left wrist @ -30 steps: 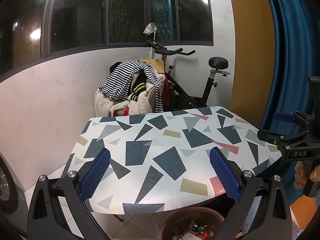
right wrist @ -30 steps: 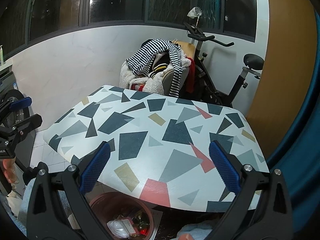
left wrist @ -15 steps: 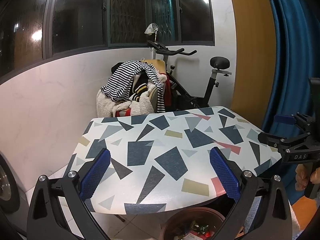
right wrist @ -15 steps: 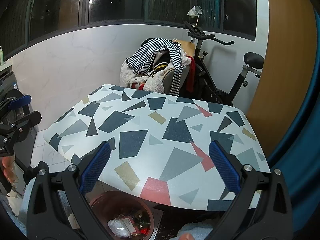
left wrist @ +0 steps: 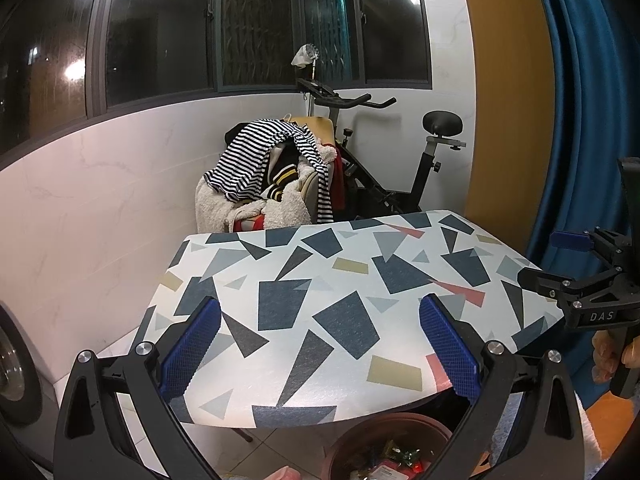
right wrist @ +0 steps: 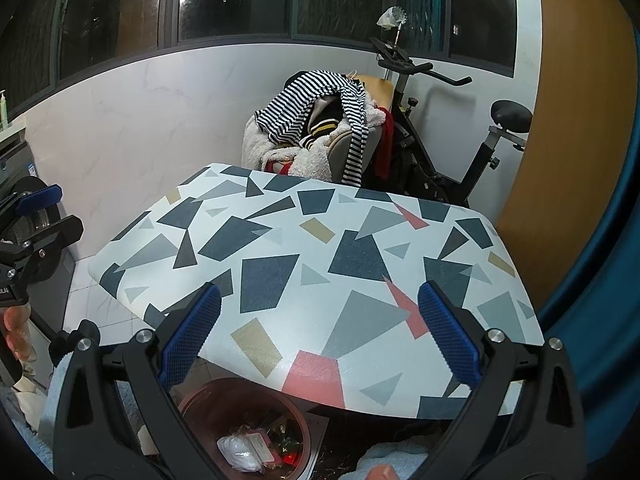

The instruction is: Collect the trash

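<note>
Both tools hang above the near edge of the patterned desk (left wrist: 344, 280), the left hand-held gripper (left wrist: 320, 344) and the right hand-held gripper (right wrist: 320, 340) each spread wide with nothing between the blue pads, which to my eye reads as a pause over a cleared top with no piece to reach for. The trash sits down in the brown bin (right wrist: 224, 404) on the floor under the desk's near edge: a white crumpled bag (right wrist: 240, 454), a small packet and bright wrappers (left wrist: 400, 456) fill its bottom.
</note>
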Available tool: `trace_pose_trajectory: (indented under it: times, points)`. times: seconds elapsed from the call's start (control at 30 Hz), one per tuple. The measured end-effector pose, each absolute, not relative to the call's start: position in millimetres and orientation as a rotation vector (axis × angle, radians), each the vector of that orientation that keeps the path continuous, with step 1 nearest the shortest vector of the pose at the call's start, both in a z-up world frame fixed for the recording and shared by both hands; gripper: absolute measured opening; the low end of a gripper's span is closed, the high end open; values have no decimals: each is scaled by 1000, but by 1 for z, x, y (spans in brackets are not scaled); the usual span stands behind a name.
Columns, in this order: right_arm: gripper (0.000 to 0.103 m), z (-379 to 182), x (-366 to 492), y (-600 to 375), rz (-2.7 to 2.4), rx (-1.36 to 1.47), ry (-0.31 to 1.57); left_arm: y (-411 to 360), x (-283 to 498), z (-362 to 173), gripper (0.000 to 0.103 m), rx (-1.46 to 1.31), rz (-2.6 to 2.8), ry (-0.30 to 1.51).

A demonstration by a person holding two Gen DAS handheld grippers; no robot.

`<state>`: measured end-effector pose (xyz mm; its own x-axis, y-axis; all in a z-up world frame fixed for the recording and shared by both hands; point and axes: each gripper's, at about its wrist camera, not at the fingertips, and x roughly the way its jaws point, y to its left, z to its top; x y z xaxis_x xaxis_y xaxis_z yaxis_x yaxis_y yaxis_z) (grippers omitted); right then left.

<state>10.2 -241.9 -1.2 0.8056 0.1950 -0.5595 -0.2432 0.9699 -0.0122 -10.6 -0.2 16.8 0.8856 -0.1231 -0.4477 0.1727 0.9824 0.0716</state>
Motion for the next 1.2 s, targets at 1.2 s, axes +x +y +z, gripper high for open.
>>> trace_pose_trajectory:
  times: [1.2]
  points:
    - [97,-9,14,-241,237,-83,608,9,-7,3,97,73,-141,501]
